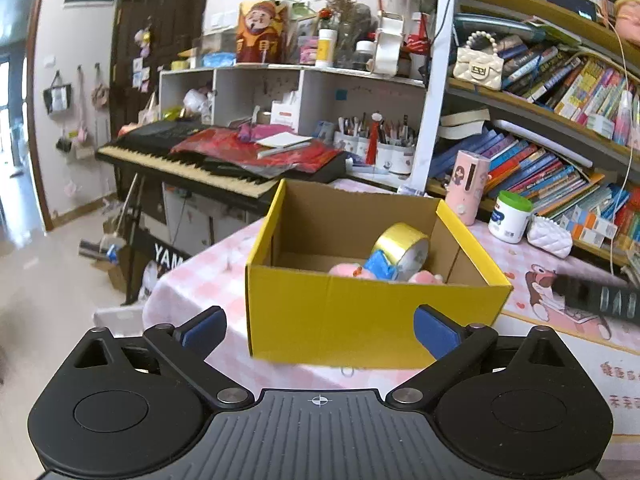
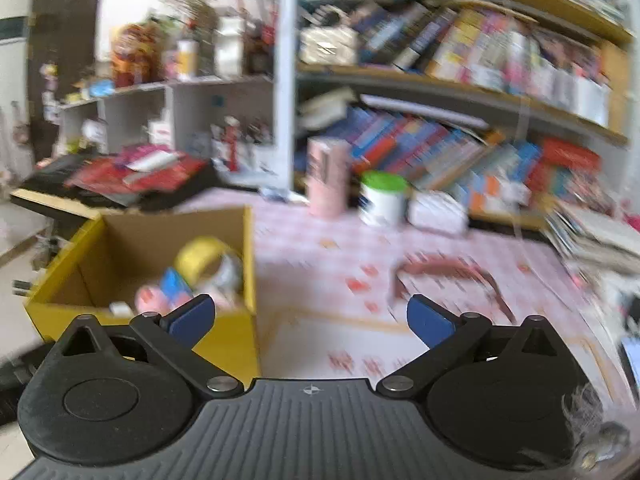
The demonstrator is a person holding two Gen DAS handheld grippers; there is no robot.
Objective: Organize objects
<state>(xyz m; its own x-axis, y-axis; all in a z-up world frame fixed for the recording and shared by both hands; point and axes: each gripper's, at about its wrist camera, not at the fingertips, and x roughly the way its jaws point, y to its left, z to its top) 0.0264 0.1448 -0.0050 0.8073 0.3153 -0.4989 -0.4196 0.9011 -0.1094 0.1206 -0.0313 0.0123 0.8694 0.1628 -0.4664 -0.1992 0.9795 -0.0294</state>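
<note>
The yellow box (image 1: 360, 320) is seen standing open on the pink checked tablecloth (image 1: 200, 284), with a gold tape roll (image 1: 402, 250) and a pink plush toy (image 1: 352, 271) lying inside. The left gripper (image 1: 320, 330) is held before the box, jaws spread wide, nothing between them. The right gripper (image 2: 310, 318) is likewise spread and empty, beside the box

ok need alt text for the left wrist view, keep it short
An open yellow cardboard box on a pink checked tablecloth holds a gold tape roll and a pink plush toy. The left gripper is open and empty before it; cluttered shelves behind.
</note>
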